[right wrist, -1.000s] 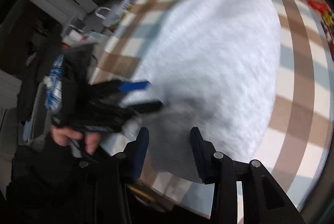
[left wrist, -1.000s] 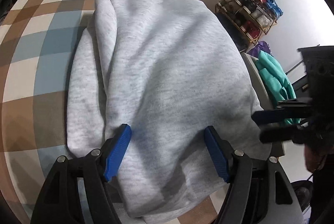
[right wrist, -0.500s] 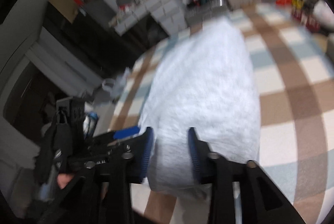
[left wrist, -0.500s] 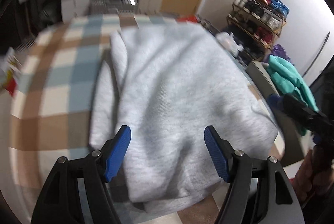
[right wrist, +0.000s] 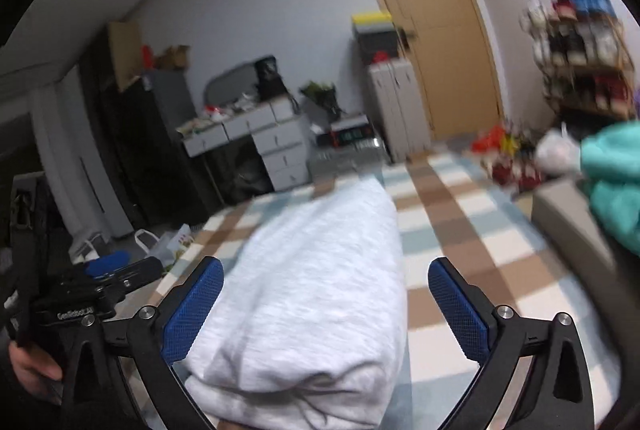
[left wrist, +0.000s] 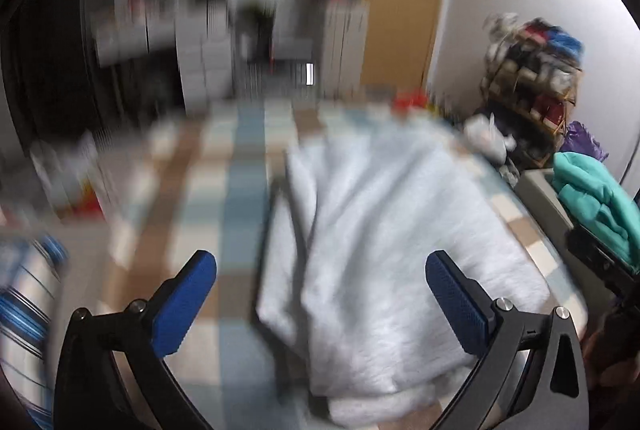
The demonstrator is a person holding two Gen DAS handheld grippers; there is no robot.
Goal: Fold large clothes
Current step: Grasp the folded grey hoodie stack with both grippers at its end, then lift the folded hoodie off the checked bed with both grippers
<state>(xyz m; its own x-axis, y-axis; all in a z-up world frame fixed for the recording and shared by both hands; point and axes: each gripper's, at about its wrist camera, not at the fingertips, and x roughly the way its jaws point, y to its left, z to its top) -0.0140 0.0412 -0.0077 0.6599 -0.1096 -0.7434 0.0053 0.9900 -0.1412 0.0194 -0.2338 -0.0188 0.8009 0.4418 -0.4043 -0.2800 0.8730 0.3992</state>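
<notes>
1. Up close from the left wrist, the left gripper (left wrist: 320, 290) has its blue pads spread wide and holds nothing; the folded grey garment (left wrist: 384, 242) lies on the checked cloth (left wrist: 240, 189) ahead, blurred. A teal garment (left wrist: 592, 197) sits off to the right.
2. From the right wrist, the right gripper (right wrist: 326, 294) is likewise splayed apart and empty, hovering over the near end of the folded grey garment (right wrist: 320, 294). The left gripper (right wrist: 108, 266) shows at the left edge, its jaws apart. A wooden door (right wrist: 436, 29) stands behind.
</notes>
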